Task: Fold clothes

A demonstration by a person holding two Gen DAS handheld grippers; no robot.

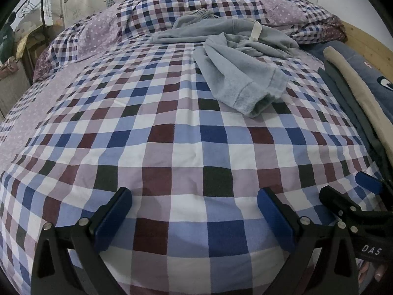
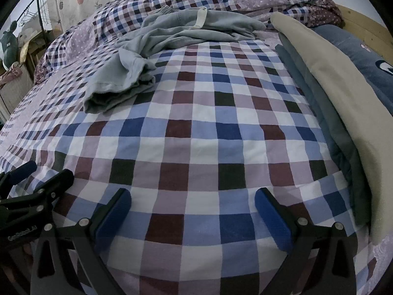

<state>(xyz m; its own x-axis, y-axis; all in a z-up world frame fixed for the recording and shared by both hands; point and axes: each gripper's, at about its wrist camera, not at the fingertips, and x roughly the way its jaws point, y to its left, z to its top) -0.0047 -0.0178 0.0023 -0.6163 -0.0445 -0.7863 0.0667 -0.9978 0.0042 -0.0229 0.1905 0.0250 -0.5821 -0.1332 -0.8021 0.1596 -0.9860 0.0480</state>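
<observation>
Both tongs, left (image 1: pixel 194 211) and right (image 2: pixel 192 211), gape wide and hold nothing, low over the near end of the bed (image 1: pixel 172 147). Grey-blue garment (image 1: pixel 235 56) lies crumpled at the far end, well apart from both. Judgement: reach in, pinch two separated edges, spread flat before folding. It may be trousers; unclear. Right wrist view shows the beige blanket (image 2: pixel 343 93) broadly; left view only its edge.
</observation>
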